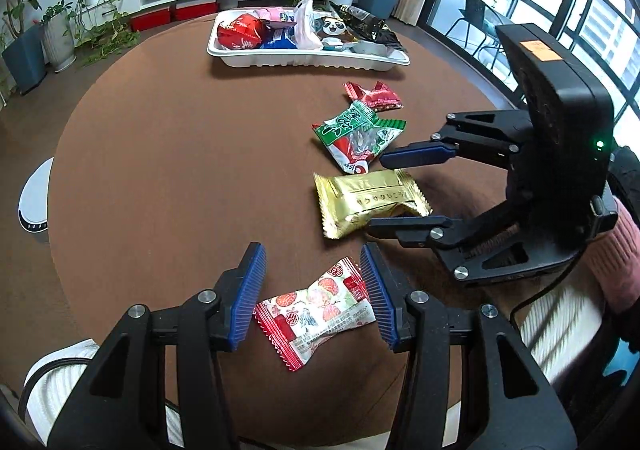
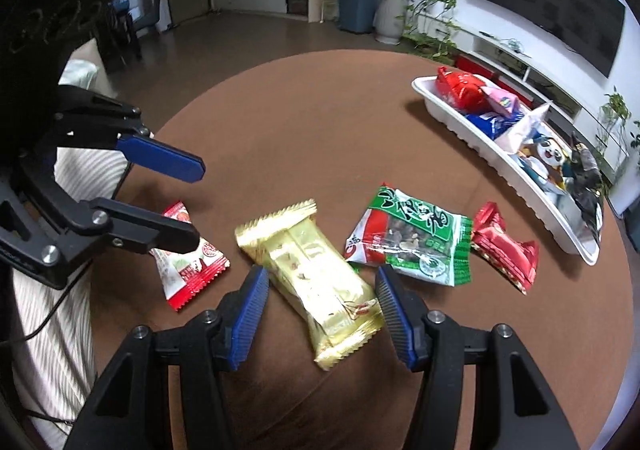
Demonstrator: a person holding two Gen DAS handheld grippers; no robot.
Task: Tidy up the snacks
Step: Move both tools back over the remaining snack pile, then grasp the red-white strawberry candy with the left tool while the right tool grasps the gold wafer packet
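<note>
Near the table's front edge, both claws straddle packets, pads not pressing.

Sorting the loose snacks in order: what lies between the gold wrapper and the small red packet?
The green-and-red snack bag lies between gold wrapper and red packet, clearest in the right wrist view.

Left gripper, right gripper: fingers parted, angled down.

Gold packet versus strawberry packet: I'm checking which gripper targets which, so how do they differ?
The gold packet is plain metallic gold, between the right gripper fingers; the strawberry packet is white and red with printed fruit, between the left gripper fingers. Both lie flat on the brown table, ungripped.
</note>
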